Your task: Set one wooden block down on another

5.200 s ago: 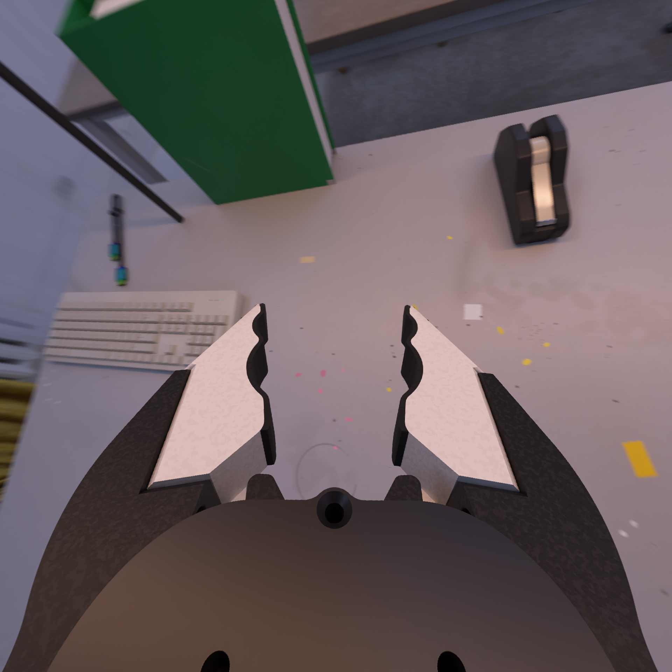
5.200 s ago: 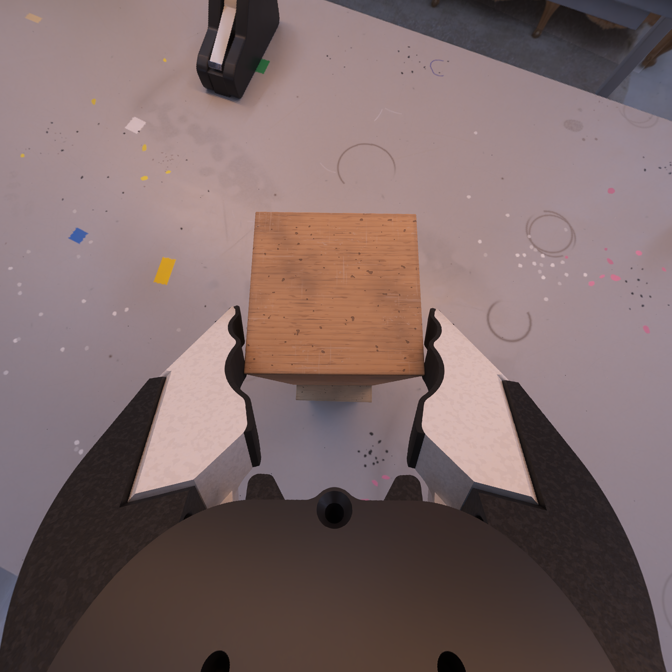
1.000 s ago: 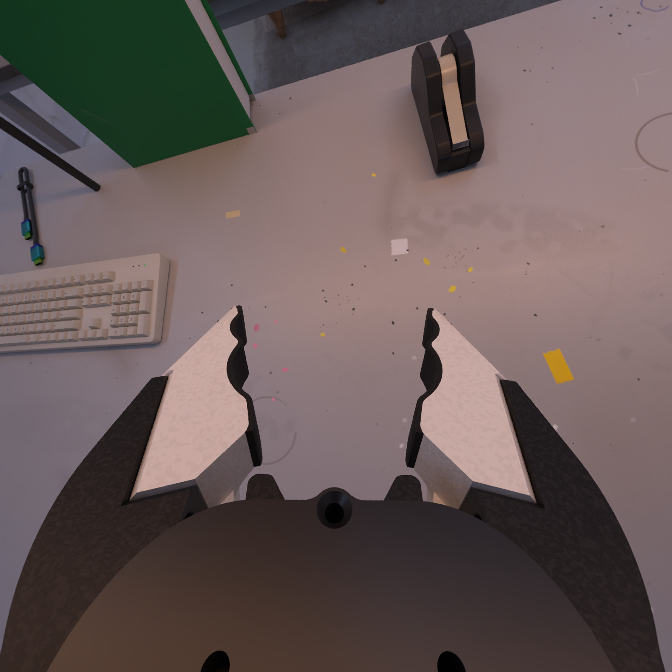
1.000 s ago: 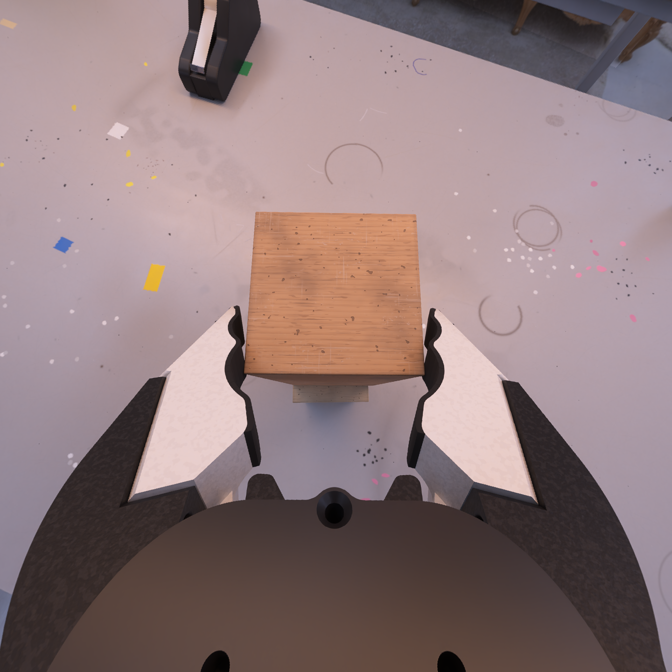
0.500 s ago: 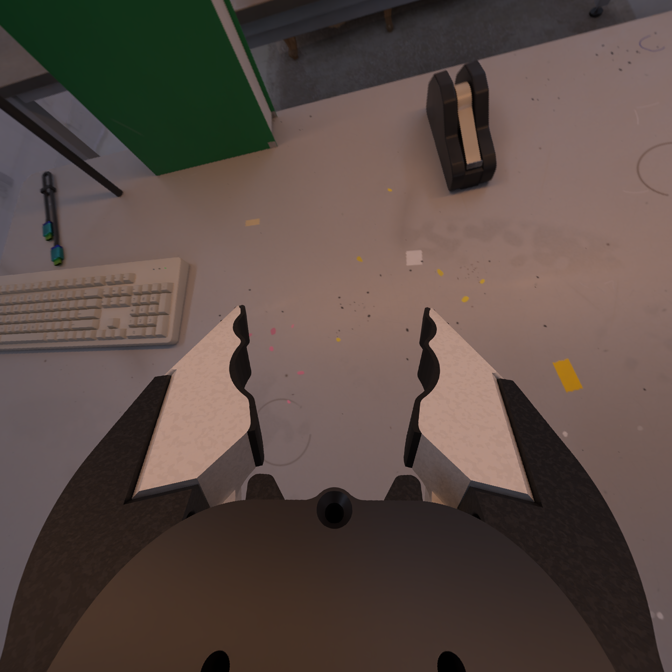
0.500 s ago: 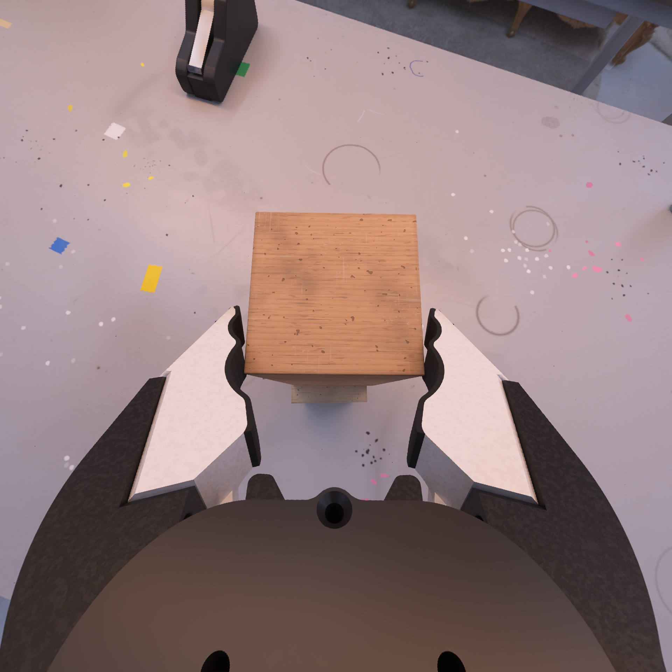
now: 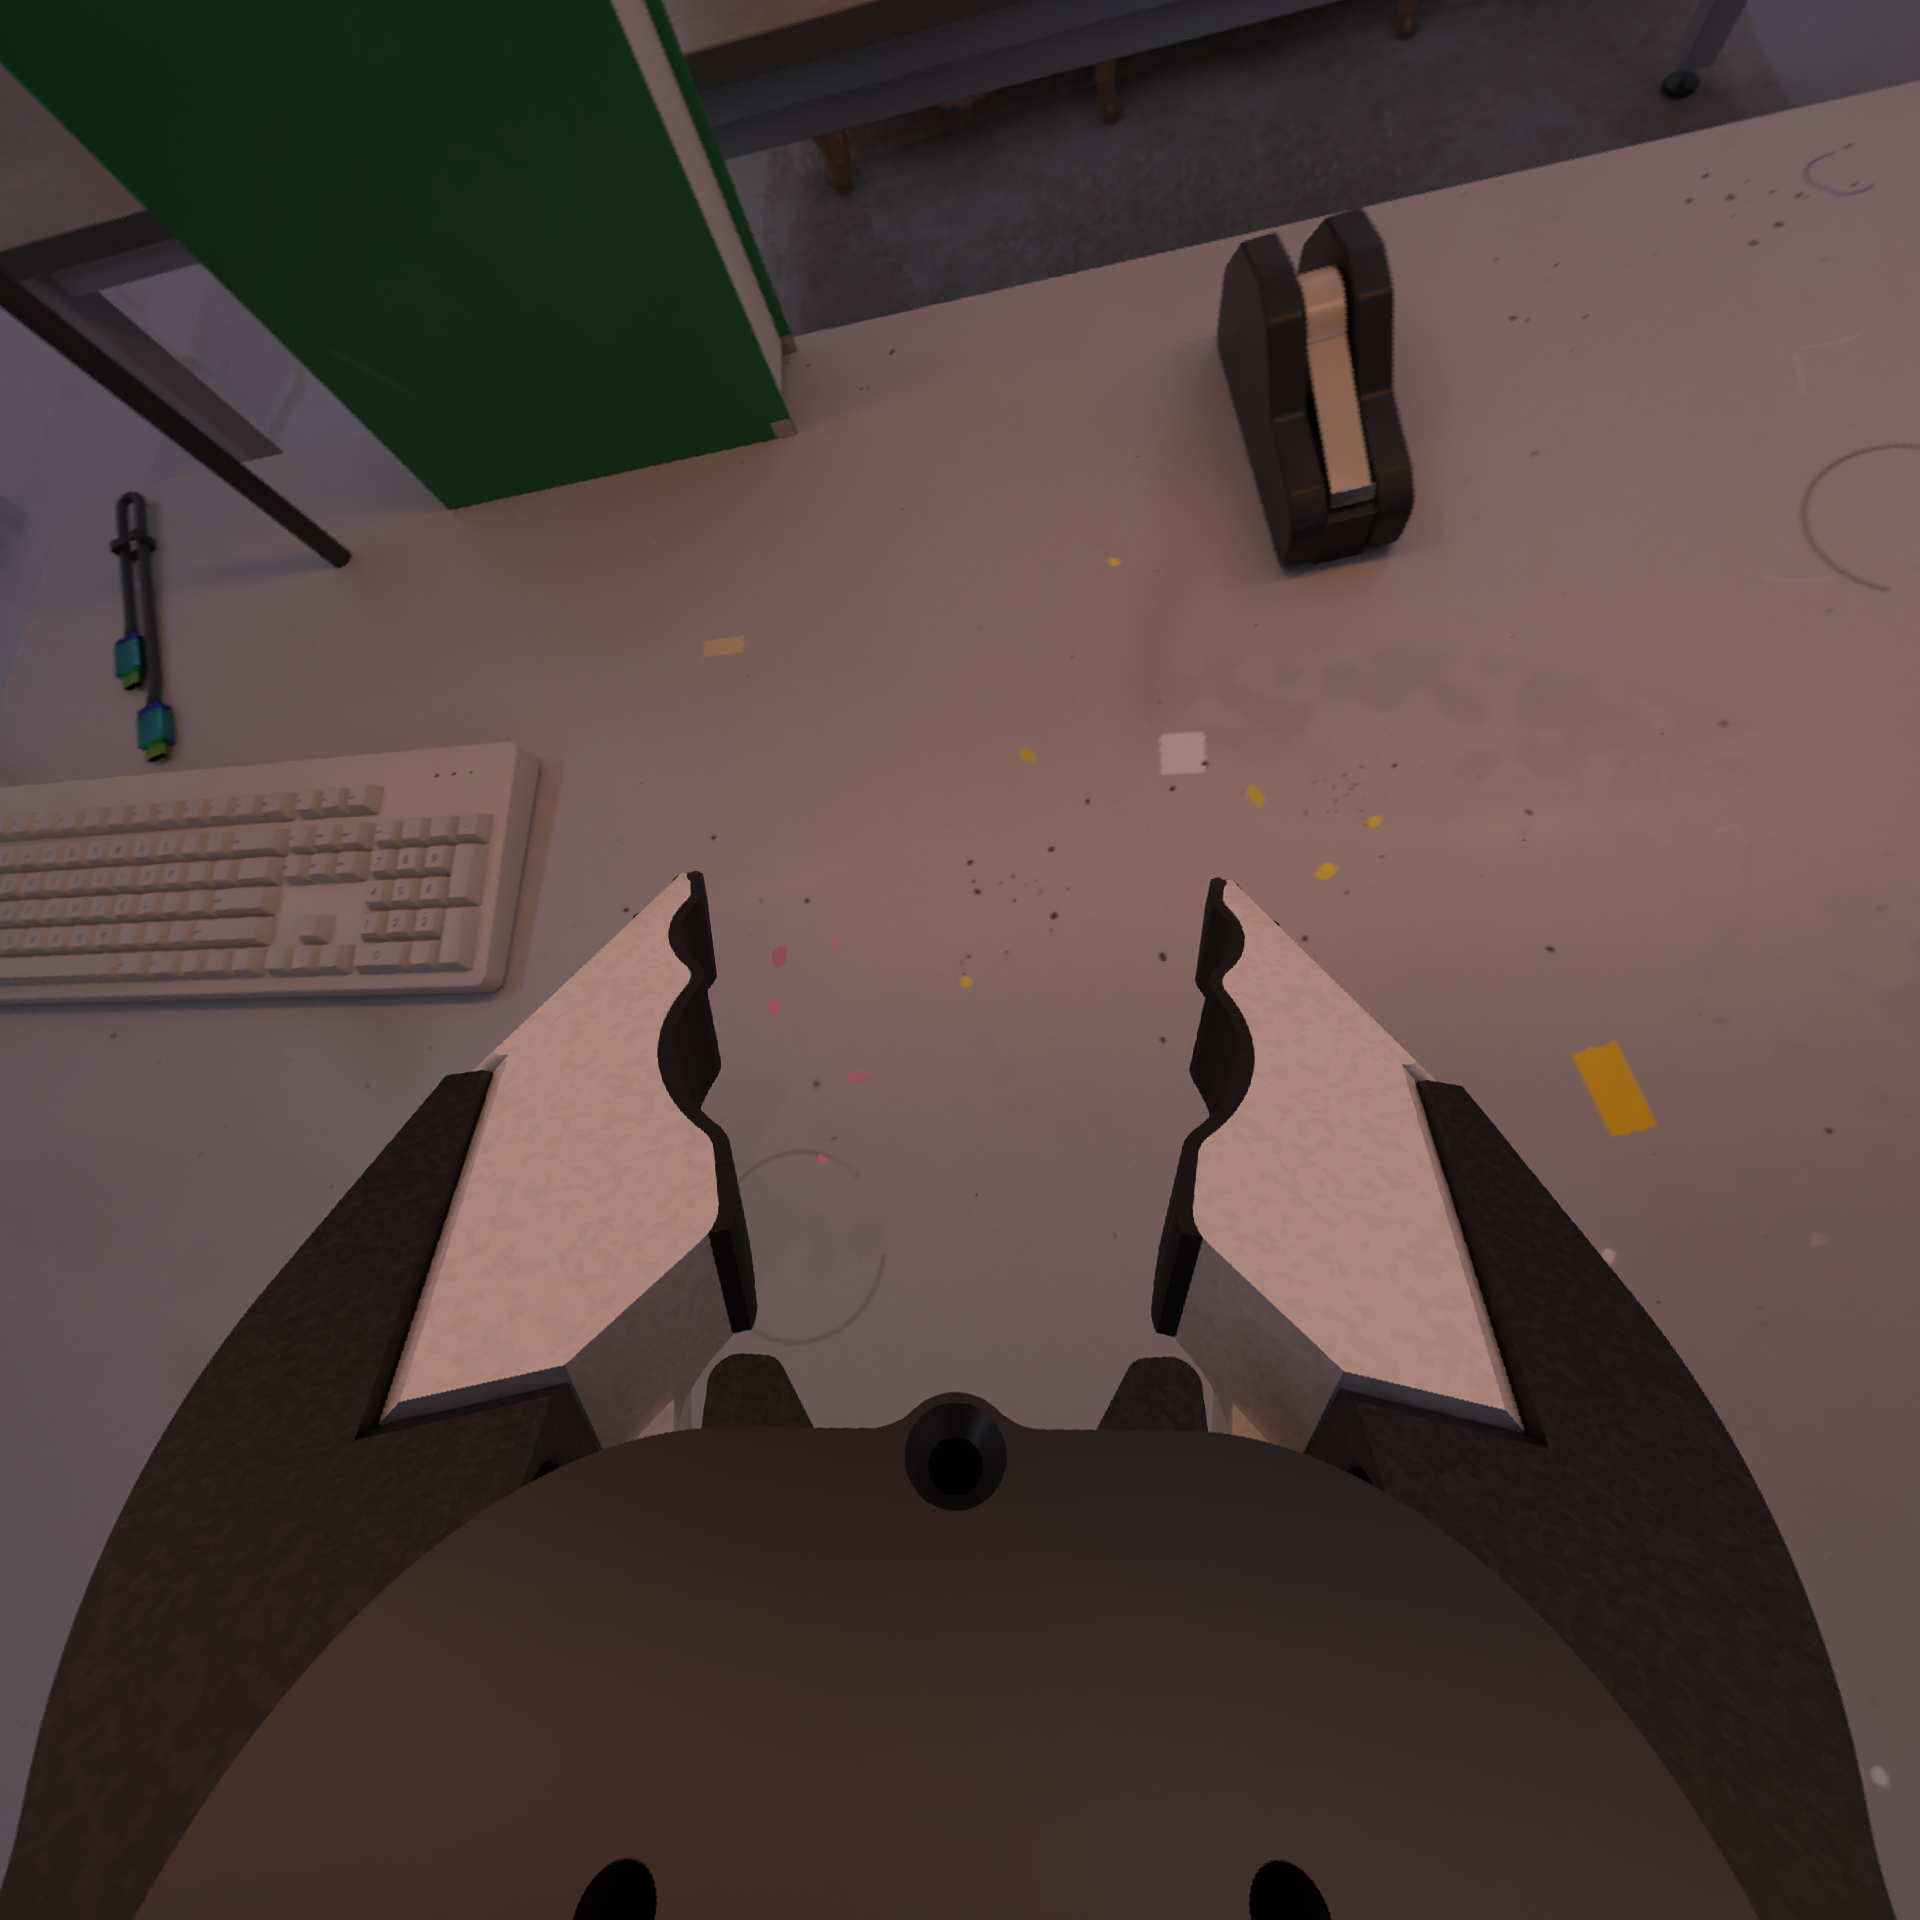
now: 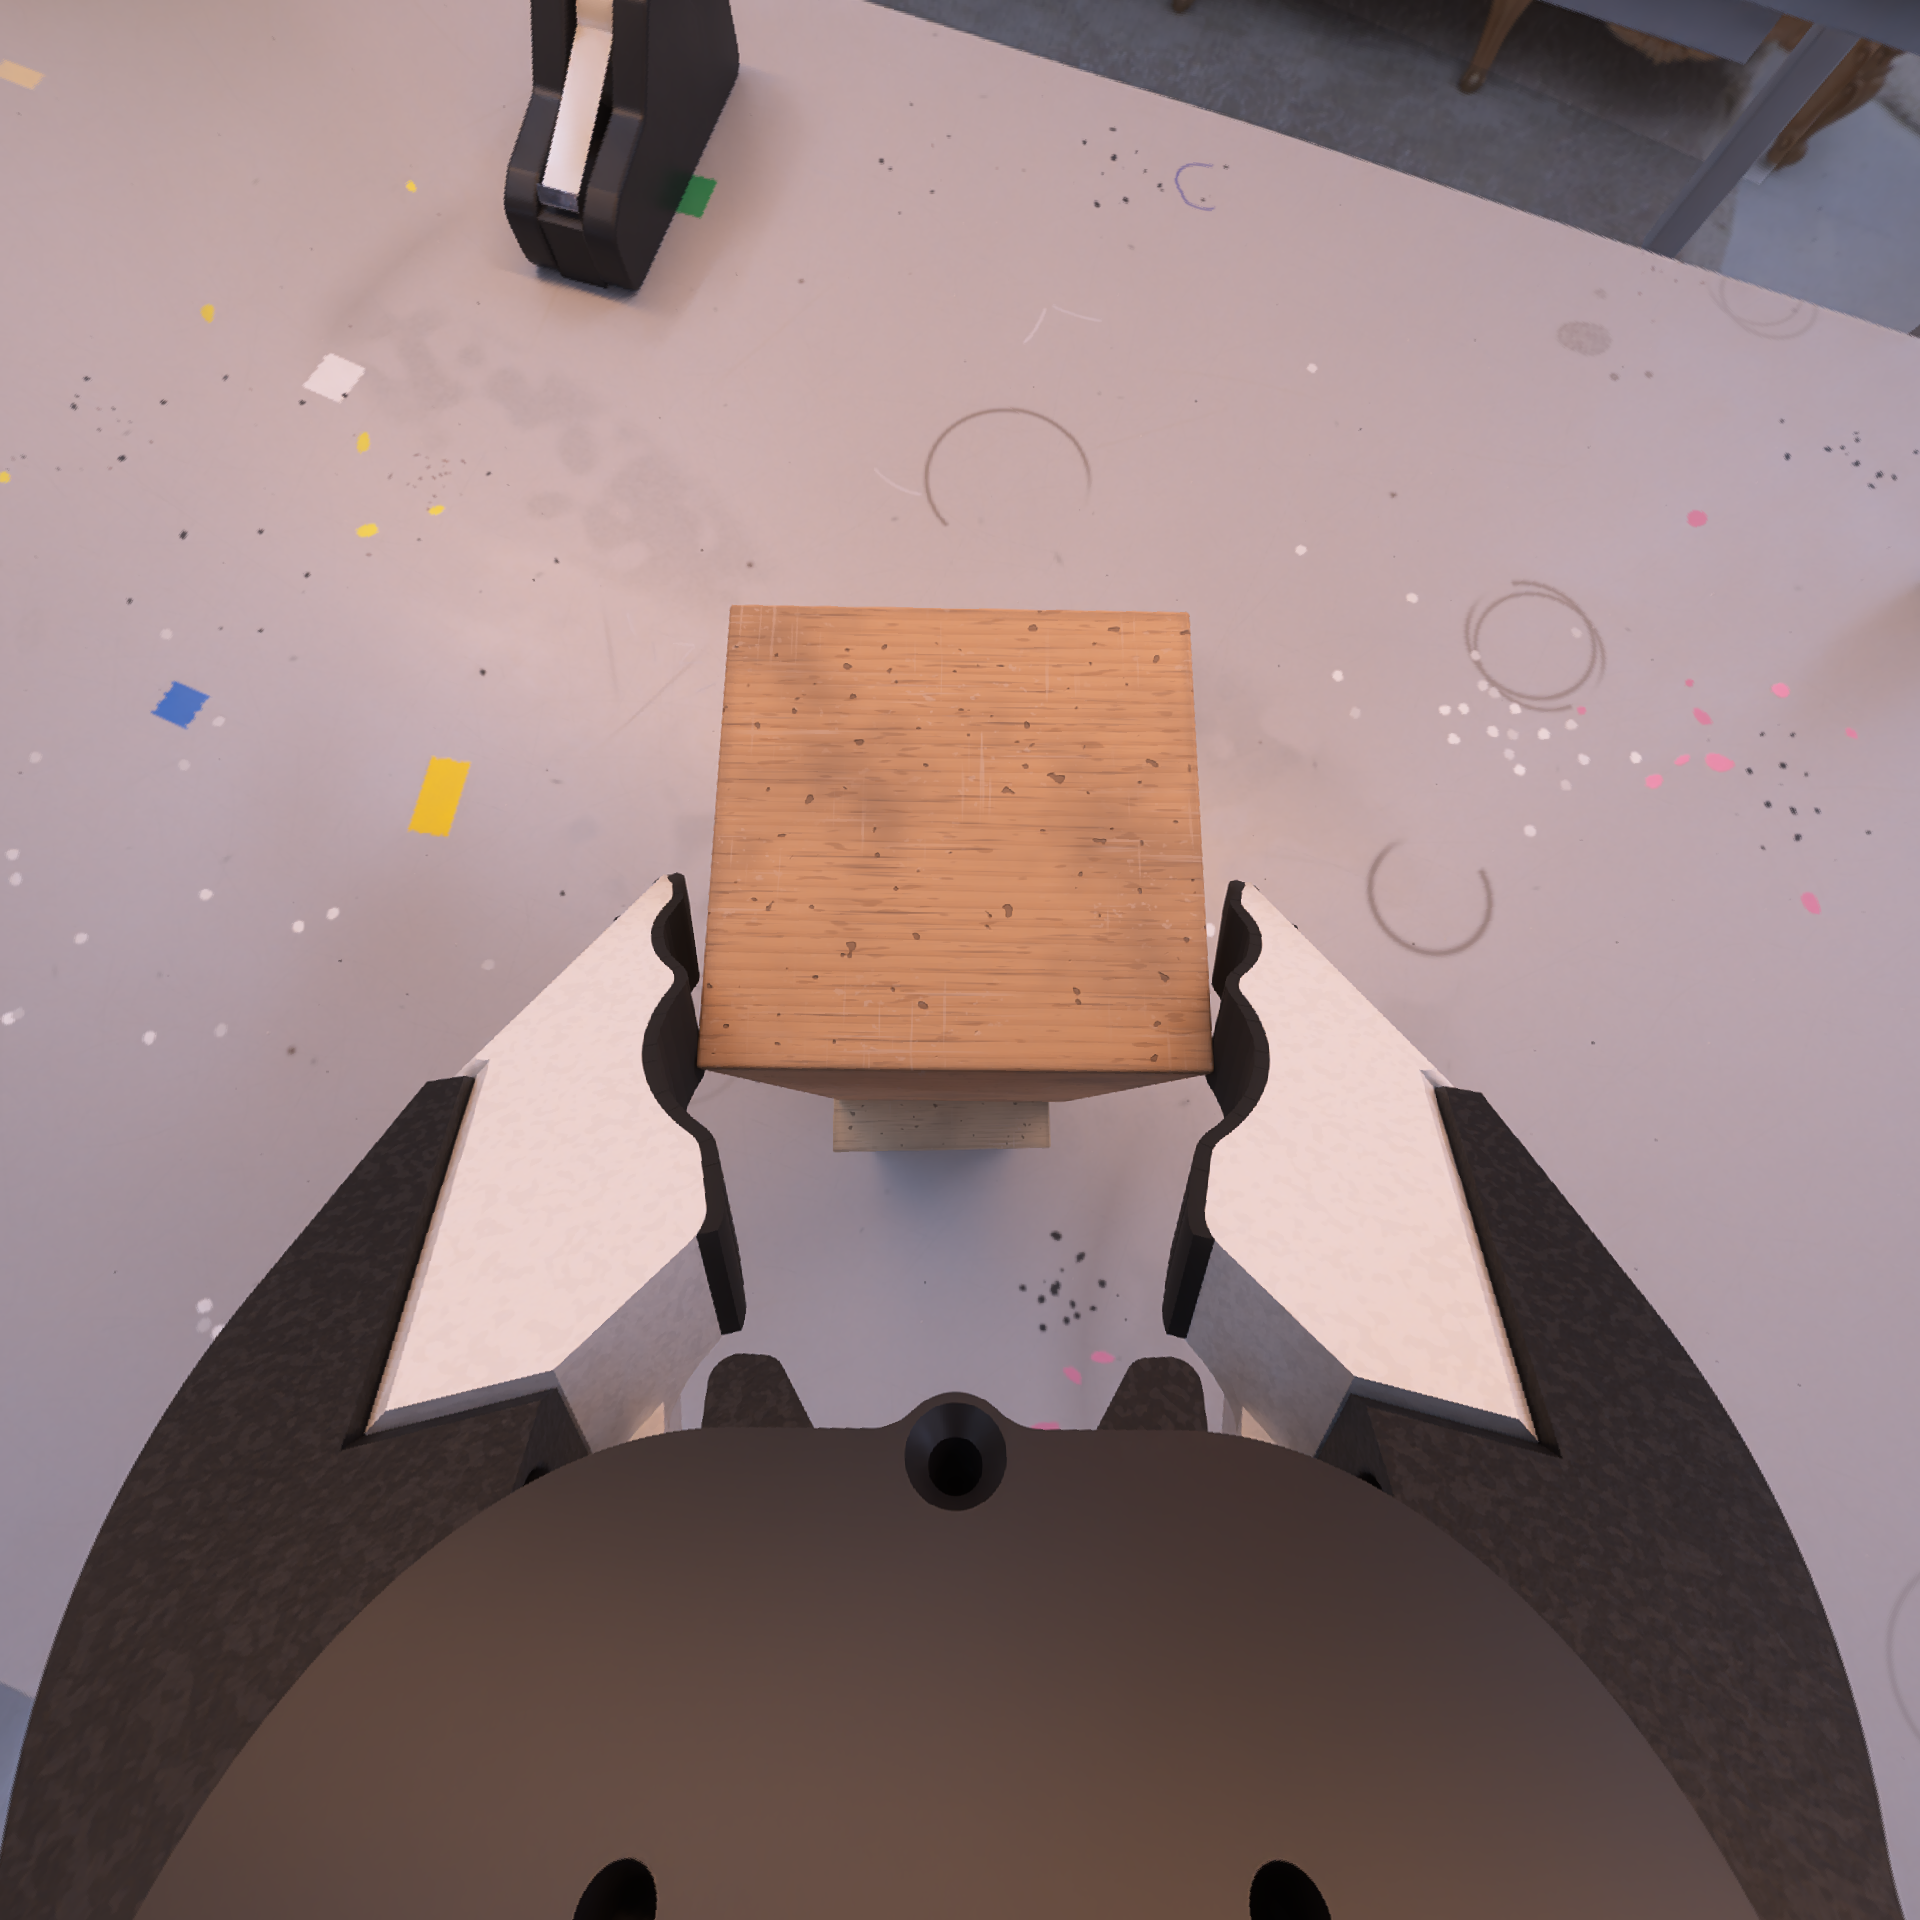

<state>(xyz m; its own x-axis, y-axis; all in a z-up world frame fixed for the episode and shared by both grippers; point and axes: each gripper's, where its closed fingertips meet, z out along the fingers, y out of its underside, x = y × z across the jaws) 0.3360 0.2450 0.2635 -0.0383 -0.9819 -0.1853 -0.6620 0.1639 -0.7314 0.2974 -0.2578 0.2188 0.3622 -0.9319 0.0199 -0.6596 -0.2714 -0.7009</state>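
Note:
My right gripper (image 8: pixel 956 885) is shut on a brown wooden block (image 8: pixel 951 831), its fingers pressed against the block's left and right sides. It holds the block above the table. A paler wooden block (image 8: pixel 940 1127) lies on the table directly beneath, mostly hidden by the held block; only its near edge shows. I cannot tell whether the two blocks touch. My left gripper (image 7: pixel 956 881) is open and empty over bare table, with no block in its view.
A black tape dispenser (image 7: pixel 1314 405) stands at the back of the table; it also shows in the right wrist view (image 8: pixel 613 135). A white keyboard (image 7: pixel 239 873), a short cable (image 7: pixel 140 623) and a green panel (image 7: pixel 416 208) are to the left. The table's far edge (image 8: pixel 1558 239) is near.
The left gripper has drifted a little, staying open; the keyboard and green panel have slid right in its view. The right gripper has kept its hold on the brown block and barely moved.

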